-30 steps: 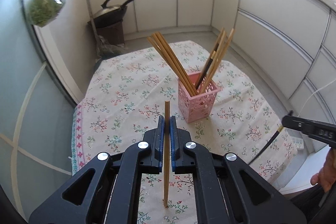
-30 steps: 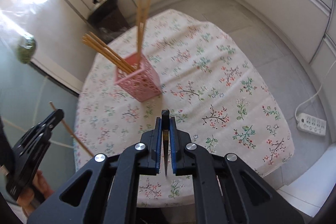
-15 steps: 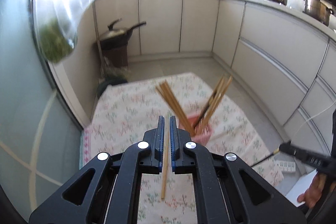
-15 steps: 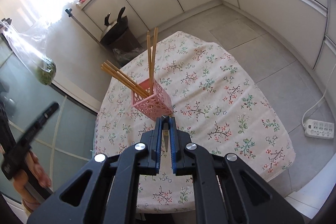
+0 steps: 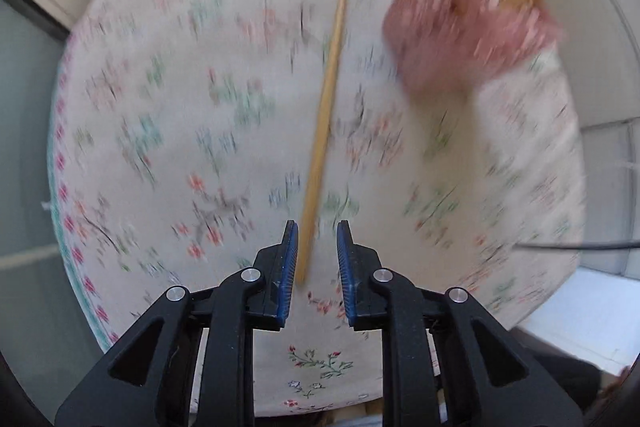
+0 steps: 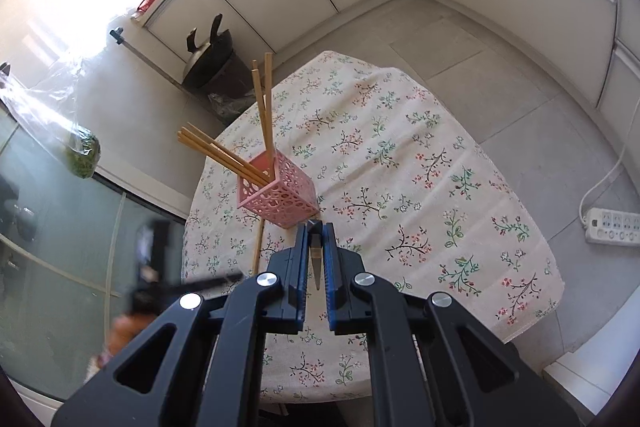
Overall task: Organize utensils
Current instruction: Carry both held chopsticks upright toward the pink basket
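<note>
Where the round table (image 6: 472, 163) carried its floral cloth, the fabric was cream with printed sprigs and hung over the rim. The pink holder (image 6: 276, 193), a square plastic basket with perforated lattice walls, stood upright on the cloth just ahead of the right tool (image 6: 316, 259). It held several pale wooden chopsticks (image 6: 224, 155): one bundle leaned out to the side and two stood nearly vertical. In the left wrist view the same holder (image 5: 468, 27) appeared blurred at upper right, with a dark stick among the wooden ones.

The left tool (image 5: 316, 259) stood with its jaws apart, the blue ribbed pads gripping nothing. A loose wooden chopstick (image 5: 326, 115), long, thin and straight, lay flat on the cloth. Its near end lay in the gap close to the left pad, and the shaft ran away from the tool, ending beside the holder.

The right tool had its jaws nearly closed on a dark chopstick (image 6: 315, 255), a slim tapered stick clamped between the blue pads.
</note>
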Motion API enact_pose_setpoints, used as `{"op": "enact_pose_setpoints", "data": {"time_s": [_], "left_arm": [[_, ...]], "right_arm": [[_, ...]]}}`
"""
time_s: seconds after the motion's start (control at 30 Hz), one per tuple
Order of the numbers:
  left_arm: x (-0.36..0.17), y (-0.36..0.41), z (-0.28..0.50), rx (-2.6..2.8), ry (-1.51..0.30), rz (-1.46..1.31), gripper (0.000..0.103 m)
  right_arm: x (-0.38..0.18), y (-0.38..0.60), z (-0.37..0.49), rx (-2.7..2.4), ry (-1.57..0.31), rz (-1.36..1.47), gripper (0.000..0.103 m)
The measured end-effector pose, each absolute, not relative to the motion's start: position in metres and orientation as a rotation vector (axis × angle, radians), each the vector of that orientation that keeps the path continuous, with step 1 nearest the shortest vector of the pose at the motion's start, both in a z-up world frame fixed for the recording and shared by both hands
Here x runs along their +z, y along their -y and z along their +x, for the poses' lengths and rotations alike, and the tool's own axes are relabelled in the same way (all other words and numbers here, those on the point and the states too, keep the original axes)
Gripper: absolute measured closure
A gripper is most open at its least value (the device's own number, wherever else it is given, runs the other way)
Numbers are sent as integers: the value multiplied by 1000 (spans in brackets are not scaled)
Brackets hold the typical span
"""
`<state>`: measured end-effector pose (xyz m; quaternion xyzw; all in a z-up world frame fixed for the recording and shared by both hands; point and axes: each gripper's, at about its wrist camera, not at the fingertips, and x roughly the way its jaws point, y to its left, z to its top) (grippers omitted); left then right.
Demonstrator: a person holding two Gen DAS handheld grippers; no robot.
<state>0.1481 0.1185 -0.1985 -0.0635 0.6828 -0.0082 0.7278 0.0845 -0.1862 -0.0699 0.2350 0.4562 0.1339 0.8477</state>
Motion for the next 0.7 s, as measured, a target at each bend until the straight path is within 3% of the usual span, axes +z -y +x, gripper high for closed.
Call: {"op": "enact_pose_setpoints", "data": {"time_s": [0.07, 0.33, 0.4, 0.47, 0.7], "left_arm": [[-200, -115, 147, 8, -1450, -113, 78], [-220, -103, 135, 34, -1421, -12, 79], [-222, -94, 128, 8, -1411, -14, 96], [-219, -97, 119, 10, -1411, -47, 96], [-136, -105, 59, 4, -1174, -81, 97]], "right_arm": [[-72, 185, 88, 290, -982, 507, 95], [-69, 180, 82, 284, -964, 463, 94], [-72, 182, 83, 287, -977, 485, 94], [-72, 182, 82, 284, -975, 487, 94], [-65, 189, 74, 274, -938, 475, 94]]}}
